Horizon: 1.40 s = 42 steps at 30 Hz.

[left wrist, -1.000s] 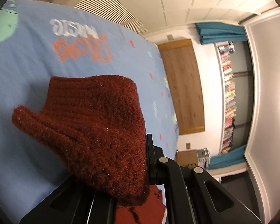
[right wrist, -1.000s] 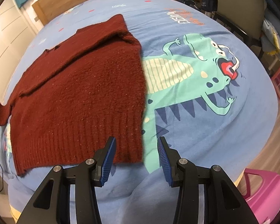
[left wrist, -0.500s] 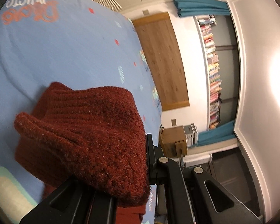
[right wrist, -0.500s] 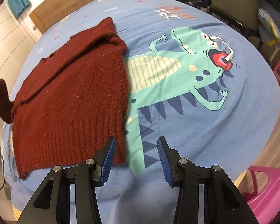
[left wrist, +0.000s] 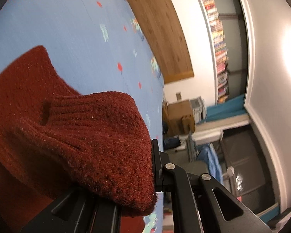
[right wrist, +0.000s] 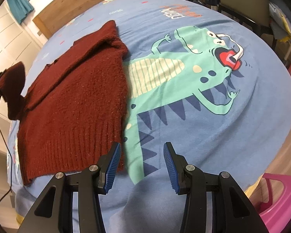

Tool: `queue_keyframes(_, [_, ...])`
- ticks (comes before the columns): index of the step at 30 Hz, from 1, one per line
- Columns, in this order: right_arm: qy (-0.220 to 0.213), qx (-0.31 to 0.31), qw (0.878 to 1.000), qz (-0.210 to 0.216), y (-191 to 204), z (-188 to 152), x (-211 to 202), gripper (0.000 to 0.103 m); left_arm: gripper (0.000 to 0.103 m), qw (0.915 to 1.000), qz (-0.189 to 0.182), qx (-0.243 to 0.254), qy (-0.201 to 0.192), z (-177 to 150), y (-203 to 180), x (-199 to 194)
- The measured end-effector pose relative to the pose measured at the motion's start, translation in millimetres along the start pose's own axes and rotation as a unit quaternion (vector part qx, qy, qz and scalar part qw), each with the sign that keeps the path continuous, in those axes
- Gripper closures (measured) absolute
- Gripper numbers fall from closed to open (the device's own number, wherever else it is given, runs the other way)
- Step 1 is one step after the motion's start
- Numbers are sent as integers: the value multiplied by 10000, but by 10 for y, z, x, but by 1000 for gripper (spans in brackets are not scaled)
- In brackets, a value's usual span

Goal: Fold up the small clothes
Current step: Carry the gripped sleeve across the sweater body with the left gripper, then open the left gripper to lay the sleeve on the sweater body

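The sweater (right wrist: pixel 73 101) lay flat on the left half of the bed (right wrist: pixel 203 126), its ribbed hem nearest the right gripper (right wrist: pixel 140 164) and its far sleeve already laid across the body. The left gripper (left wrist: pixel 155 167) was clamped on the left sleeve cuff (left wrist: pixel 99 136), which was held raised above the left edge of the garment. The right gripper hung half open and empty, just beside the hem's right corner.

Judgement: the step in hand was folding the left sleeve inward. To do it well, the cuff should be carried across the body and laid parallel to the side seam, low enough that the sleeve does not drag the shoulder out of line. The right gripper could pin the hem while this is done. The knit is thick and soft; release should come only once the cuff rests flat, or it may spring back.
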State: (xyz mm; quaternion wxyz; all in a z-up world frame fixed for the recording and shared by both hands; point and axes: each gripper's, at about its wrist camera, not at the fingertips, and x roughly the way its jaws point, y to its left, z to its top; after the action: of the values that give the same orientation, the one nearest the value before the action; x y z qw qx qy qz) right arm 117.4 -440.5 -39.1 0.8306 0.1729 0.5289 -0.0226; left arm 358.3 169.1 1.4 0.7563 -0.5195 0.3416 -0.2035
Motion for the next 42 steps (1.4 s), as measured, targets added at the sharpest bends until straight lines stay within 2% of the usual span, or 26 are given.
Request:
queue_keyframes(7, [31,107,9999,-5,-144,-17,-1,56,99,9955,495,359,730,-468,13,632])
queue_keyframes(11, [64,142,9999,5,-188,-26,14,56,99,9909,775,412,1022,-681,145,834])
queue_keyframes(14, [86,122,9999,5,-190,-25,31,56,99,9860,1026,458,1230,-821,266,939])
queue_keyframes(18, [89,129,9999,7,-196,-28,37,56,98,9755,1469,675,1490,-955,360,1031])
queue_keyframes(19, [89,141,9999,10,-199,-29,38,56,95,9739,1520,714,1527,-994,363,1035])
queue_keyframes(21, [91,160,9998,21,-208,-33,40,56,93,9729,1511,705,1600,-1023,369,984])
queue_keyframes(23, [98,169,9998,32,-215,-34,44,56,83,9744,1454,654,1585,-1003,370,871])
queue_keyframes(26, [103,174,9998,56,-218,-44,43,56,76,9768,1480,629,1415,-962,340,770])
queue_keyframes(28, [106,181,9998,74,-221,-47,44,56,75,9798,1498,474,1240,-893,387,672])
queue_keyframes(31, [104,169,9998,74,-220,-46,39,56,77,9823,1550,258,1017,-808,473,615])
queue_keyframes(33, [100,164,9998,66,-225,-48,34,56,86,9816,1571,255,1059,-821,466,650])
queue_keyframes(34, [99,174,9998,69,-235,-49,31,56,93,9808,1578,312,1099,-854,440,698])
queue_keyframes(35, [99,186,9998,72,-242,-50,29,56,95,9801,1560,427,1154,-898,397,718])
queue_keyframes(39, [96,205,9997,92,-256,-56,24,56,95,9769,1399,810,1400,-1089,192,859])
queue_keyframes(42, [104,194,9997,96,-256,-68,24,56,95,9706,1367,1145,1618,-1253,56,970])
